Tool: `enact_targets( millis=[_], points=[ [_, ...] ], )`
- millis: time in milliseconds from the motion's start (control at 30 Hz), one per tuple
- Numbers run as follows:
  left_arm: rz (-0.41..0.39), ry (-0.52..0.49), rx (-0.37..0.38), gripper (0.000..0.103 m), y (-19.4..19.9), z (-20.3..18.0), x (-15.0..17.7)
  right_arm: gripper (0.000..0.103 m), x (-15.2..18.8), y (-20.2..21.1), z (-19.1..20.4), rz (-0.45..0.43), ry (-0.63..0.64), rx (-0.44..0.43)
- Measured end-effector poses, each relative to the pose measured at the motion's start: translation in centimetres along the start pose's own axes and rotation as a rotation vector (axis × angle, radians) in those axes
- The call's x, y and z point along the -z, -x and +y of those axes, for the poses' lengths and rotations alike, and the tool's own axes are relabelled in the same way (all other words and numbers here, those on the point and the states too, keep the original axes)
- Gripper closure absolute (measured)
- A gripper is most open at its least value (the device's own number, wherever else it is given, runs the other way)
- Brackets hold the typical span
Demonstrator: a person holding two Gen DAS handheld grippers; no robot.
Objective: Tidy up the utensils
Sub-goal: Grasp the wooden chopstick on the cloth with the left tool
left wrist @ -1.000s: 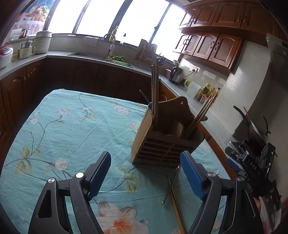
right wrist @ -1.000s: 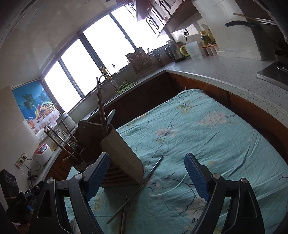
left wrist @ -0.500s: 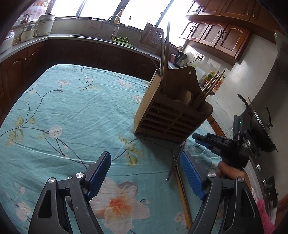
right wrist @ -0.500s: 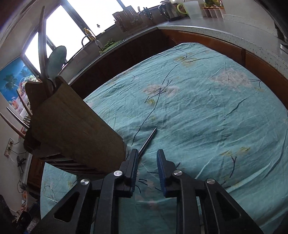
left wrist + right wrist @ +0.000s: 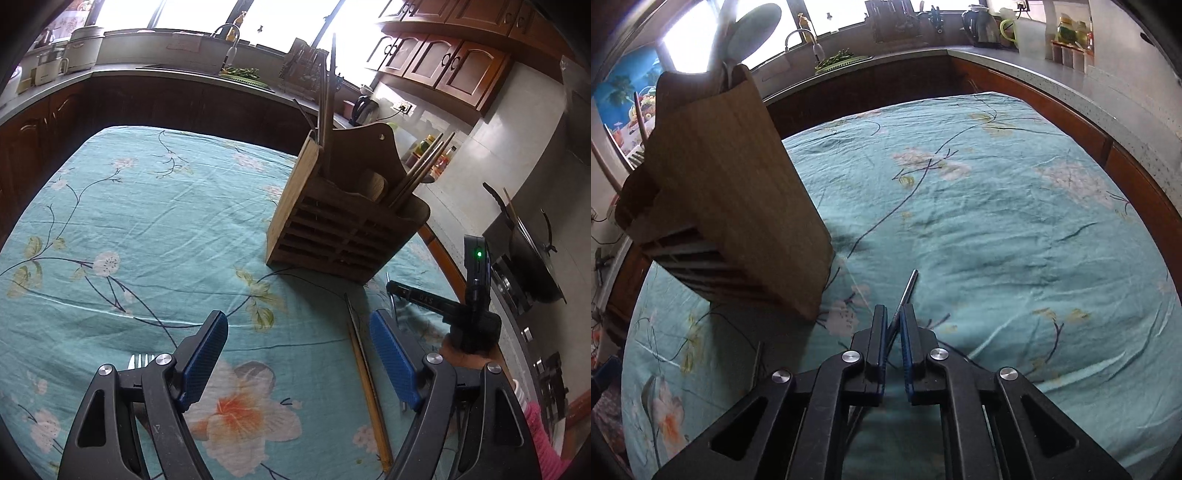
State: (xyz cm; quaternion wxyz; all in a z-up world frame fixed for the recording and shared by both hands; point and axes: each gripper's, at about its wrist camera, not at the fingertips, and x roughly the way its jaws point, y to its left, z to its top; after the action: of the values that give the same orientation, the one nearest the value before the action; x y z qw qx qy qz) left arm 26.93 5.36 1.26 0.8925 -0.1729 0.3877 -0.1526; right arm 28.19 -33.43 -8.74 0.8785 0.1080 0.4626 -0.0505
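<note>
A wooden utensil holder (image 5: pixel 343 225) stands on the teal floral tablecloth (image 5: pixel 147 221), with chopsticks and spoons standing in it; it also shows in the right wrist view (image 5: pixel 731 206). My right gripper (image 5: pixel 893 319) is shut on a metal chopstick (image 5: pixel 908 288) just right of the holder's base. In the left wrist view it (image 5: pixel 413 295) is low beside the holder. My left gripper (image 5: pixel 299 339) is open and empty above the cloth. A wooden chopstick (image 5: pixel 365 380) lies between its fingers, and a fork (image 5: pixel 138 362) shows by its left finger.
Dark wood cabinets and a grey counter (image 5: pixel 166 74) with a sink, kettle and appliances ring the table. A stove with a wok (image 5: pixel 532 258) stands at the right. Another thin utensil (image 5: pixel 757 362) lies on the cloth left of my right gripper.
My right gripper has dropped to the cloth beside the holder and shut on the metal chopstick. My left gripper has tilted down and stayed open.
</note>
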Motion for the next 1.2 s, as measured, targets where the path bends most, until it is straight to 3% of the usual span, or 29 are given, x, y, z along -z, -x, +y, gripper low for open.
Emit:
enact_targets(
  millis=[167,333,400,567,700,967,1200],
  points=[
    [0.092,-0.074,0.000,0.027,-2.6,-2.5,0.7,0.096,3.5,3.0,-0.7,0.021,0.039,-0.022],
    [0.193,-0.158,-0.035,0.054,-7.0,-5.1,1.4,0.096,6.6,5.5,-1.6,0.025,0.028,-0.041],
    [0.214,-0.180,-0.062,0.055,-8.6,-5.8,1.4,0.096,7.4,6.1,-1.8,0.024,0.012,-0.048],
    [0.254,-0.209,-0.095,0.070,-11.6,-7.0,1.5,0.096,8.1,6.7,-2.2,0.010,-0.024,-0.070],
    [0.233,-0.295,-0.146,0.077,-12.1,-8.1,2.6,0.096,7.9,6.6,-2.3,0.005,-0.029,-0.076],
    [0.286,-0.437,-0.179,0.080,-13.1,-10.0,2.8,0.094,7.6,6.0,-1.1,0.012,0.025,-0.039],
    [0.254,-0.426,-0.153,0.093,-13.2,-9.7,3.1,0.093,7.3,5.5,0.0,0.030,0.090,0.007]
  ],
)
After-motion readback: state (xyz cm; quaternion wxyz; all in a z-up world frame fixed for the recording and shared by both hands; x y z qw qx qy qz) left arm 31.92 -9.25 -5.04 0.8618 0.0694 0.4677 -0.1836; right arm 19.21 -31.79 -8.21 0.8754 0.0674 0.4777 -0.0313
